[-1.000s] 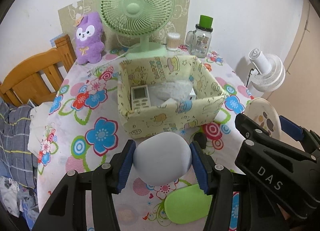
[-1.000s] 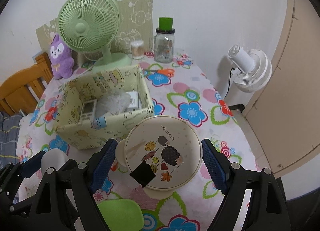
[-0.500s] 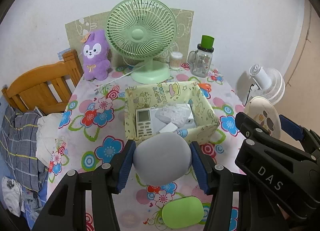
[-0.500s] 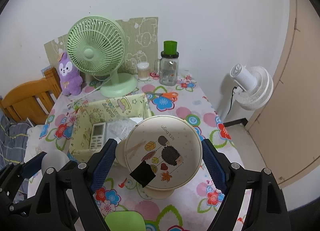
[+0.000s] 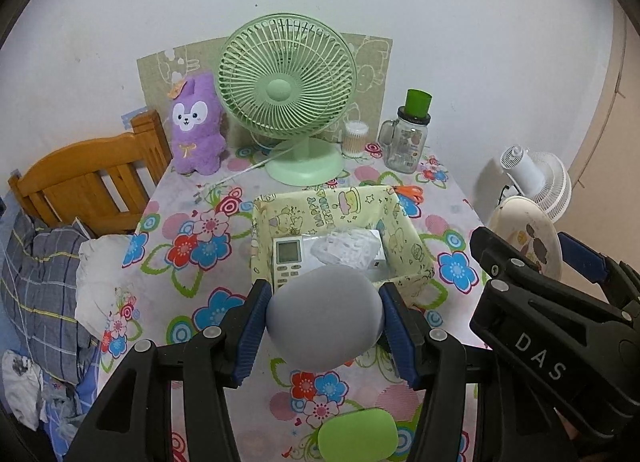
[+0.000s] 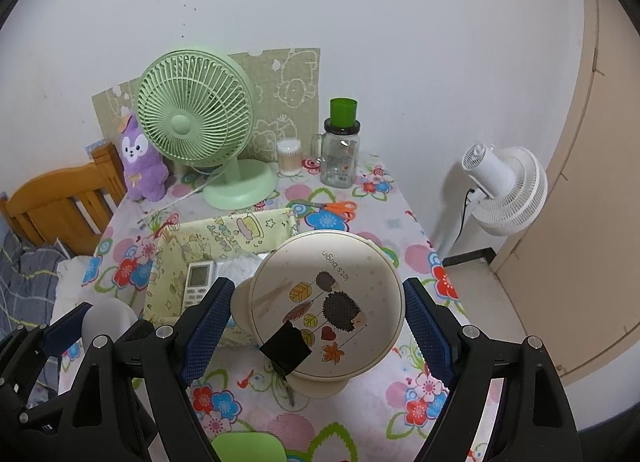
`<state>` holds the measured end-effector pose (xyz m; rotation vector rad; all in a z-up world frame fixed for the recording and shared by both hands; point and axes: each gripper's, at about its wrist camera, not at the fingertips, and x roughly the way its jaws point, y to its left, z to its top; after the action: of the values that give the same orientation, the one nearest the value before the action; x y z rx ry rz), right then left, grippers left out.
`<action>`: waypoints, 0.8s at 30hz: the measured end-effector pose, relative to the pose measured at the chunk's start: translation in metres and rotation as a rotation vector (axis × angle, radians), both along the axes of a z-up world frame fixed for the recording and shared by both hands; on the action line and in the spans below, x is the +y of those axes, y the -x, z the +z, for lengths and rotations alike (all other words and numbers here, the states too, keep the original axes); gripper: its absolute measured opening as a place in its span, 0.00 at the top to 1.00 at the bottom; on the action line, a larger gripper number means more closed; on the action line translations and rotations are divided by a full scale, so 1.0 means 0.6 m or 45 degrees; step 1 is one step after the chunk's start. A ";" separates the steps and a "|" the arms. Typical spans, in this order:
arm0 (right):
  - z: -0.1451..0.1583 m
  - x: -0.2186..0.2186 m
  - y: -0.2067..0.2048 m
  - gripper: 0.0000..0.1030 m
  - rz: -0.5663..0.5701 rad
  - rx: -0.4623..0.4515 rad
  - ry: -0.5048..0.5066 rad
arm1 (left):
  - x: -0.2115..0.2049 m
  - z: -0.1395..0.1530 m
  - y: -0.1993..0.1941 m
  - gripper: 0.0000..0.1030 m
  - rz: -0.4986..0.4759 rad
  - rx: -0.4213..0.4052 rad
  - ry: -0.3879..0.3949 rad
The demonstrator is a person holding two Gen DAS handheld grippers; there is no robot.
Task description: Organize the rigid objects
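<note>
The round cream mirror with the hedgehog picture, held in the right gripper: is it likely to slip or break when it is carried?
The round cream mirror looks smooth and hard, so it may slip: the right gripper holds only its curved rim, between the blue pads. It is probably stiff and fairly light plastic, but any glass face, not visible here, would be fragile. Its small foot suggests that it tips easily when set down.

Remote point(image 5: 289, 262) lies in box point(image 5: 344, 201), fan point(image 5: 286, 89) behind.

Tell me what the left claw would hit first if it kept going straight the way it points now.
Probably the yellow fabric box. The left claw, shut on the grey rounded object, aims down at the box's near wall, so that object would likely meet the rim or the white remote inside. Depth is unclear.
</note>
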<state>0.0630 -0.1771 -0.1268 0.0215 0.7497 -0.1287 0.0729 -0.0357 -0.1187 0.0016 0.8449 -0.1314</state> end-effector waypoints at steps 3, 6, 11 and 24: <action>0.002 -0.001 -0.007 0.17 0.012 0.002 -0.003 | 0.001 0.002 -0.006 0.44 0.014 0.003 0.002; 0.002 -0.002 -0.019 0.17 0.028 0.007 -0.012 | -0.001 0.003 -0.013 0.44 0.026 0.004 -0.005; 0.004 -0.004 -0.034 0.17 0.044 0.000 -0.035 | -0.004 0.005 -0.029 0.45 0.036 0.003 -0.003; -0.007 -0.008 -0.080 0.17 0.073 0.028 -0.048 | -0.016 -0.013 -0.078 0.44 0.046 0.024 -0.009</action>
<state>0.1107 -0.1817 -0.1313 0.0342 0.7738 -0.0607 0.1196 -0.0454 -0.1268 -0.0082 0.8639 -0.0942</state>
